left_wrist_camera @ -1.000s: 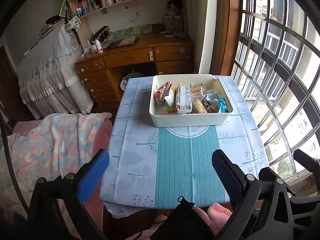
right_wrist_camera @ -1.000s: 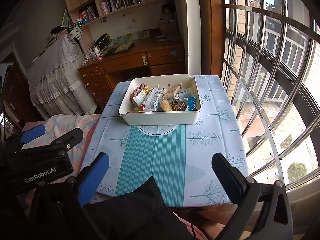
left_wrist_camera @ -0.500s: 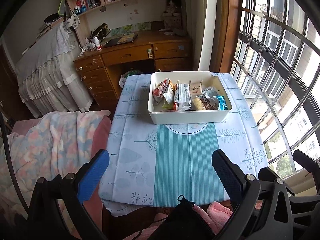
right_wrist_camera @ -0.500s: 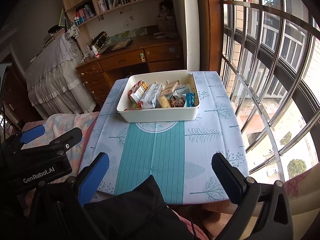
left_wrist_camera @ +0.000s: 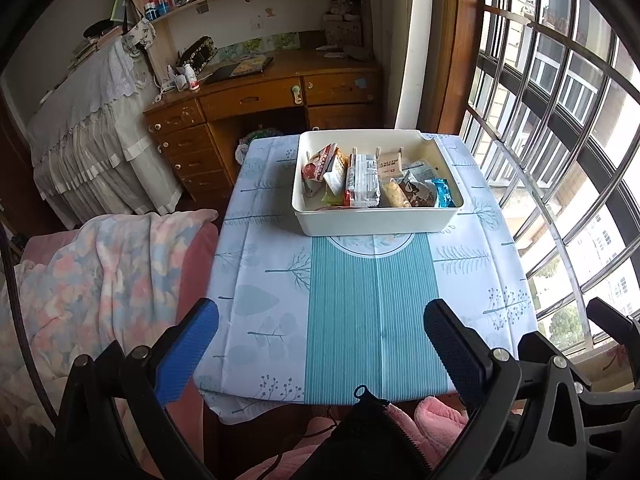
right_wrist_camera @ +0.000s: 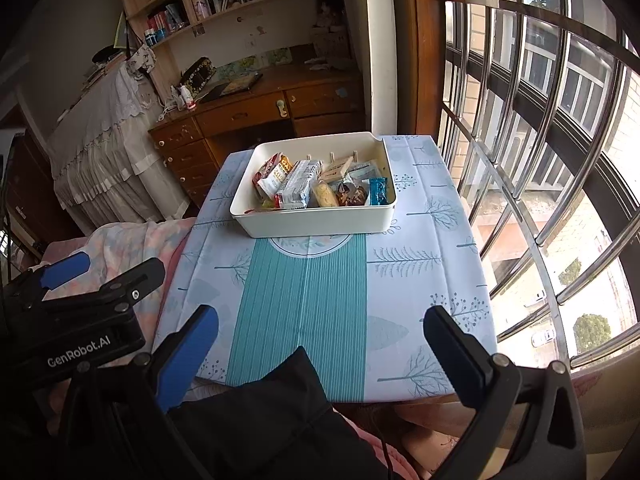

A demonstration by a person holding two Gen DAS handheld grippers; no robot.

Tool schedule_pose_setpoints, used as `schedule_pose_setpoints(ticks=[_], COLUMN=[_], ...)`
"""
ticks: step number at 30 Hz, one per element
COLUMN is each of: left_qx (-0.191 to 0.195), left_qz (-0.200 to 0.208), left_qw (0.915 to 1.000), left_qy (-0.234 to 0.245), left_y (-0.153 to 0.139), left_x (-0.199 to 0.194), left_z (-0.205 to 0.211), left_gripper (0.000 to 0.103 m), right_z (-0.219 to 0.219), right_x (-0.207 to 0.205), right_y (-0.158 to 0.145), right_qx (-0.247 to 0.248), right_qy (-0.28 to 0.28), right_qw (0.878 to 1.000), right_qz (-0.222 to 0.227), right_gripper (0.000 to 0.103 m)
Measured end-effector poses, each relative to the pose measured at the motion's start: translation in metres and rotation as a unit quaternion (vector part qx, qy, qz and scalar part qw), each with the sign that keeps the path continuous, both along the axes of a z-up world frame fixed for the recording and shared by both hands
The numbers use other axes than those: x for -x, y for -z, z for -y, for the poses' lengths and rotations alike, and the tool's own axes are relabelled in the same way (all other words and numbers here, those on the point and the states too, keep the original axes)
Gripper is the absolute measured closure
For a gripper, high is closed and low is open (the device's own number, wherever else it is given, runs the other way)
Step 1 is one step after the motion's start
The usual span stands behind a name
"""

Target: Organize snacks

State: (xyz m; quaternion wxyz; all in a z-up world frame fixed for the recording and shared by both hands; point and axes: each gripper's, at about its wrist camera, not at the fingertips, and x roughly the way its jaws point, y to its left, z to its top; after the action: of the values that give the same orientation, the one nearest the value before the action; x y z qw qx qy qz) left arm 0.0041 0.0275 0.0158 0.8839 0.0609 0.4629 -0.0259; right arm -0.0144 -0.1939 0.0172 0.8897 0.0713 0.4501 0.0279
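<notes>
Presently, both tools are held back at the near edge of the table, low in each frame. Left gripper point(left_wrist_camera: 320, 332): jaws spread wide, nothing between them, blue pad at lower left and dark pad at lower right of the left wrist view. Right gripper point(right_wrist_camera: 320, 332): likewise spread wide and holding nothing; its view also catches the left gripper's body at the lower left edge. White bin point(left_wrist_camera: 376, 222) stands on the far half of the table, just above centre frame, well apart from both tools. Snacks point(left_wrist_camera: 362, 184) lie packed inside it, side by side: a red and orange packet point(left_wrist_camera: 324, 164) at the left end, a silver wrapped packet point(left_wrist_camera: 362, 186) beside it, a beige packet point(left_wrist_camera: 390, 164) toward the back wall, a yellow item point(left_wrist_camera: 394, 196) and a dark wrapped item point(left_wrist_camera: 418, 194) near the front, a blue wrapper point(left_wrist_camera: 442, 196) at the right end. Whether these sit in separate compartments cannot be told; small divider tabs show along the back wall only. Tablecloth point(left_wrist_camera: 372, 312): pale with tree prints, a teal striped band down the middle, with the bin resting at the band's far end. Pastel blanket point(left_wrist_camera: 100, 272) lies at the left of the frame beside the table. Wooden desk point(left_wrist_camera: 260, 100) stands beyond the table in the upper centre, barred window point(left_wrist_camera: 560, 140) along the right.
</notes>
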Motion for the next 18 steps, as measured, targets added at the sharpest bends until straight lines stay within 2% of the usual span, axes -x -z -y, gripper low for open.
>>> schedule_pose_setpoints(ticks=[18], left_qx=[-0.001], left_qz=[-0.015], left_qw=[0.9999], left_qy=[0.002], left_y=[0.0047], left_x=[-0.0065], left_z=[-0.0032], left_gripper=[0.001], right_z=[-0.0025], right_x=[-0.0067], right_y=[0.0031], right_qx=[0.000], right_qy=[0.005], right_qw=[1.000], right_qz=[-0.016], right_gripper=[0.000])
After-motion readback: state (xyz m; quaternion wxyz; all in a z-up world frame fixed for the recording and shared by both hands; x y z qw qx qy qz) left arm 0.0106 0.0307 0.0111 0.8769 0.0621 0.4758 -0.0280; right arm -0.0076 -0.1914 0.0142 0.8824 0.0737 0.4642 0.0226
